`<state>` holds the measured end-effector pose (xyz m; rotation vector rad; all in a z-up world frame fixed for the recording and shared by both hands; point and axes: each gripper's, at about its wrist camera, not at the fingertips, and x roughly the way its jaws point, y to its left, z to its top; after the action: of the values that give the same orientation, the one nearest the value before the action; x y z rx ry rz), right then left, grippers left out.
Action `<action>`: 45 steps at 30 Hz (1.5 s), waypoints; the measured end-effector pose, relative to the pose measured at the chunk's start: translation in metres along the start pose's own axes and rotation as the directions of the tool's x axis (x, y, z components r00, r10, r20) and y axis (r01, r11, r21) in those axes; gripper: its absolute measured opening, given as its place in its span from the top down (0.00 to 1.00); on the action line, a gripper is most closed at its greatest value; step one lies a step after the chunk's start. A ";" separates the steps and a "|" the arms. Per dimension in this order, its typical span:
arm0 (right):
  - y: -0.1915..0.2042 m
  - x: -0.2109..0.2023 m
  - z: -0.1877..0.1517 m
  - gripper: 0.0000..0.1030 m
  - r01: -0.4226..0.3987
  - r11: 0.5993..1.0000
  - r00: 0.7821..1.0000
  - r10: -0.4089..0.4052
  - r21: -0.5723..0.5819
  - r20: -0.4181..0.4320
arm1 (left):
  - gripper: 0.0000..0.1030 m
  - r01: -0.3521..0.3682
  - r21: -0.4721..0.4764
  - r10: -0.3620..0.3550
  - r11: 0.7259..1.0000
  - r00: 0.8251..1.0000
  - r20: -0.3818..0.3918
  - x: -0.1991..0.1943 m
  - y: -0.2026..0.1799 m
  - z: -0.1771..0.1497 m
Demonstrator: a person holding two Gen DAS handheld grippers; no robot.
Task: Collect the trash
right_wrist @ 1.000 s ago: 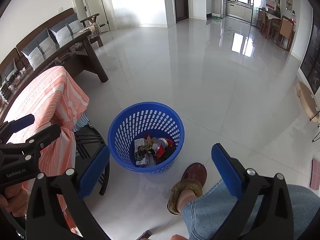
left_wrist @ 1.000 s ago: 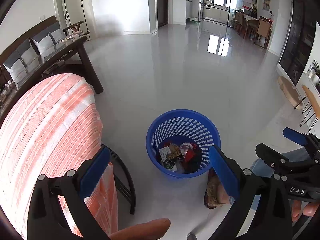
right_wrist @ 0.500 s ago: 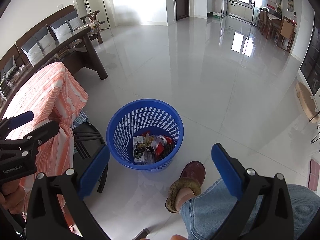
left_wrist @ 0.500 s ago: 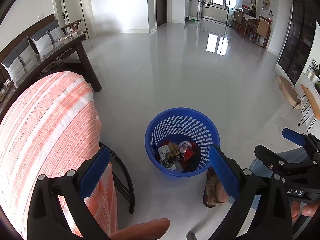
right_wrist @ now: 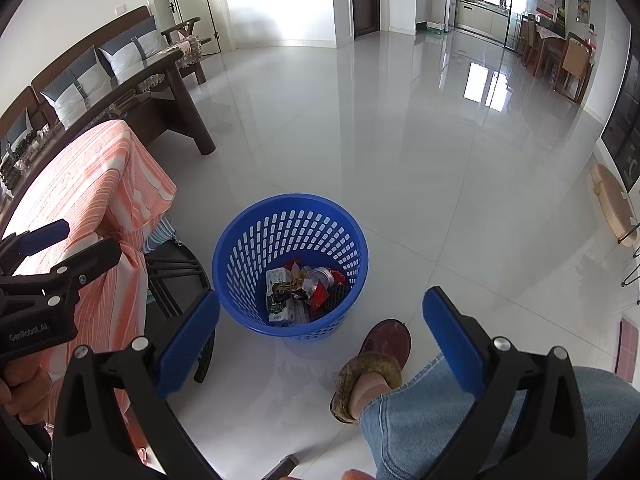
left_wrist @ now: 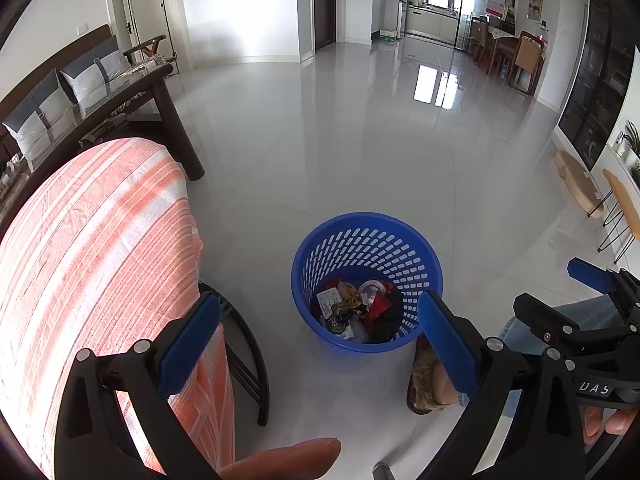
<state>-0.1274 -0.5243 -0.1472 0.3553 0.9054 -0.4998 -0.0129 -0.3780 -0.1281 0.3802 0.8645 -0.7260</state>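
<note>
You hold both tongs above the glossy white tiled floor, each with its blue pads spread wide and nothing between them. The left tongs hang beside the table draped in an orange-and-white striped cloth; the near left pad overlaps that cloth in the left wrist view, though whether it touches cannot be told from this angle. The right tongs sit over your leg in light blue denim, with your foot in a dark red fur-lined slipper planted on the floor just beside the round blue perforated plastic waste basket. That basket stands upright on the floor, between the table's black curved legs and your slipper. The collected trash lies at the bottom of the basket: a white printed carton, a silver can end, red wrappers and dark pieces, heaped together. Individual items in the heap are too small to separate further. A dark wooden bench with grey and white cushions stands well apart, behind the table.
</note>
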 end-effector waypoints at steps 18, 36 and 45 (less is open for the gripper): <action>0.000 0.003 0.000 0.05 -0.002 1.000 1.000 0.002 -0.002 -0.005 | 0.05 0.000 0.004 0.000 1.000 1.000 0.000 0.000 -0.001 0.000; -0.001 0.005 -0.003 0.04 0.005 1.000 1.000 -0.005 0.003 -0.018 | 0.05 0.004 -0.001 -0.004 1.000 1.000 0.008 0.000 0.001 0.000; -0.002 0.007 -0.002 0.04 0.012 1.000 1.000 -0.012 0.011 -0.027 | 0.05 0.009 0.015 -0.009 1.000 1.000 -0.018 0.000 0.002 0.003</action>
<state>-0.1260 -0.5271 -0.1545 0.3680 0.9316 -0.5121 -0.0097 -0.3780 -0.1266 0.3967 0.8789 -0.7387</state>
